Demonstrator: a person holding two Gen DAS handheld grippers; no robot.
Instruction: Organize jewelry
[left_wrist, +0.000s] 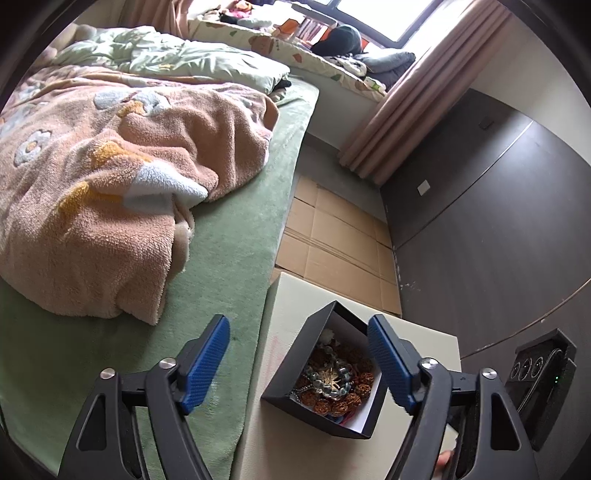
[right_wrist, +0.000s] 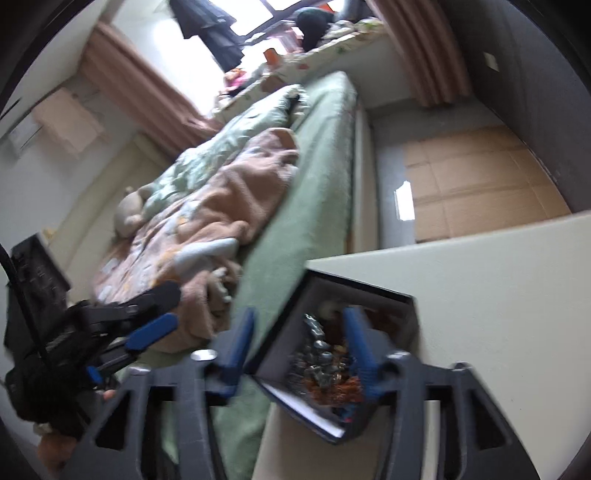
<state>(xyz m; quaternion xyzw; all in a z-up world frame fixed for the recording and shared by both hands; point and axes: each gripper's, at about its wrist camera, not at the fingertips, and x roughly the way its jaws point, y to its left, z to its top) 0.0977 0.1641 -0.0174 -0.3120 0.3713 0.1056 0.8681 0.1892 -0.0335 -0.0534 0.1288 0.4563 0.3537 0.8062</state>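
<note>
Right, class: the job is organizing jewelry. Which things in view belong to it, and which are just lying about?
Job:
- black box
- beaded jewelry heaped inside
- left gripper, open
- right gripper, open

Lying about:
- peach blanket
- flattened cardboard
- pink curtain

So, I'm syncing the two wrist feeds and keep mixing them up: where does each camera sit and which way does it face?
Left wrist: sits behind the left gripper, looking down over the black jewelry box on the cream table, bed beyond; its own open blue pads show.
Right wrist: sits behind the right gripper, tilted and blurred, over the same box; the left gripper shows at the left.
Shared: box, table, bed, curtains.
</note>
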